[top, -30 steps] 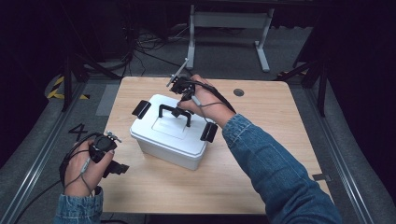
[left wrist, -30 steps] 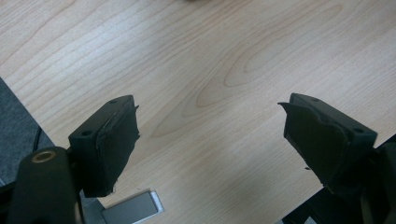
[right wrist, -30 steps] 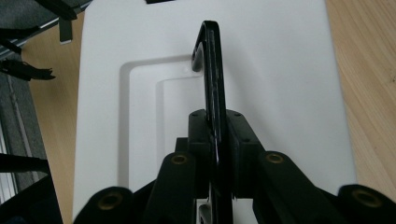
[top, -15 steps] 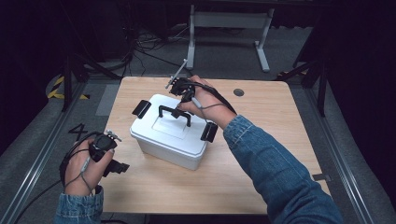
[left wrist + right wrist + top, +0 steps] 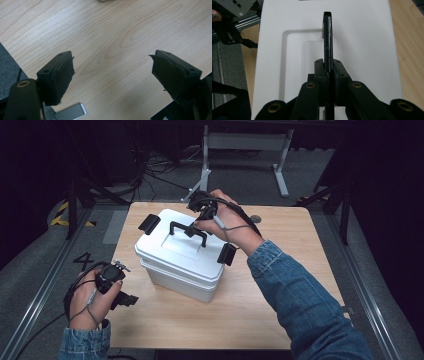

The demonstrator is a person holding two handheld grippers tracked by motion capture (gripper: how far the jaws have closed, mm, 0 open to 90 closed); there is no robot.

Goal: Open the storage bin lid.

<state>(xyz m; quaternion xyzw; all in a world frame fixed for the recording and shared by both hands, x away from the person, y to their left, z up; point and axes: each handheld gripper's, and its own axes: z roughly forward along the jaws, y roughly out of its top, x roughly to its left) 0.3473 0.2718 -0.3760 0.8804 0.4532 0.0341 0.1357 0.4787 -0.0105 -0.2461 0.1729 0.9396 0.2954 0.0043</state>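
Observation:
A white lidded plastic box (image 5: 181, 261) with black side latches stands tilted on the wooden table (image 5: 280, 285). Its black carry handle (image 5: 187, 230) stands upright on the lid (image 5: 362, 37). My right gripper (image 5: 199, 221) is shut on that handle (image 5: 327, 37), the thin black bar running up between its jaws. My left gripper (image 5: 124, 299) hovers low over the table's front left corner, left of the box. Its jaws stand wide apart with bare wood (image 5: 112, 50) between them; left gripper (image 5: 112, 75) holds nothing.
One black latch (image 5: 149, 223) sticks out at the box's far left end, another latch (image 5: 226, 253) at its near right end. A metal stand (image 5: 245, 150) rises behind the table. Grey floor and rails flank the table's left edge.
The right hand has shifted slightly toward the near side along the handle, and the handle stands more upright. The left gripper has hardly moved.

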